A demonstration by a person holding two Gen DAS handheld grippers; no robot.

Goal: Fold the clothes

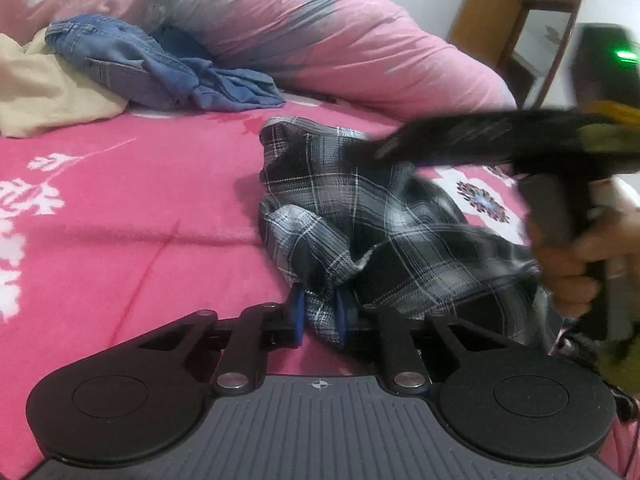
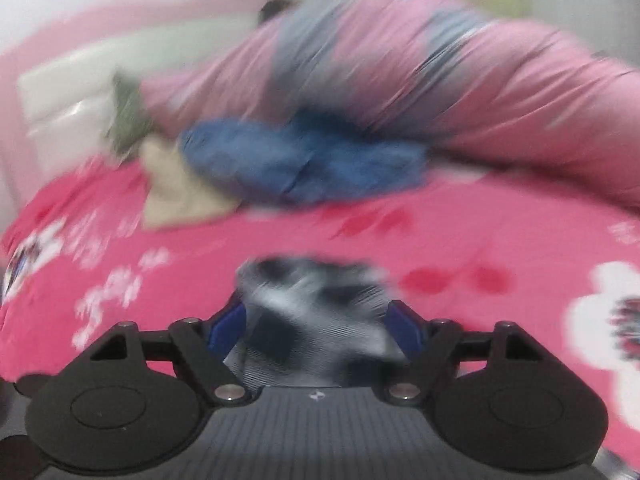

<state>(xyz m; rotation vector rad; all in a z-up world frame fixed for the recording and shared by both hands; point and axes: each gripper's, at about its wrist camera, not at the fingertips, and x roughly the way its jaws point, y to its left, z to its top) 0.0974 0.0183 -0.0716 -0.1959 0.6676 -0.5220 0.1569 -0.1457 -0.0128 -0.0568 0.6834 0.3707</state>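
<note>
The left gripper (image 1: 319, 316) is pinching a fold of the plaid shirt (image 1: 360, 216) between its blue pads (image 1: 298, 314), jaws nearly together. The shirt is lying bunched on the pink bedspread (image 1: 120, 220), trailing toward the person's right hand (image 1: 576, 264). In the blurred right wrist view, the right gripper (image 2: 320, 328) is standing with its jaws spread, plaid cloth (image 2: 316, 308) sitting between its pads (image 2: 230, 326); whether they are pressing it, I cannot tell. Further back, jeans (image 1: 156, 68) and a cream garment (image 1: 44, 88) are lying beside each other against the pink quilt (image 1: 340, 32). A wooden cabinet (image 1: 516, 20) is standing beyond the bed.
</note>
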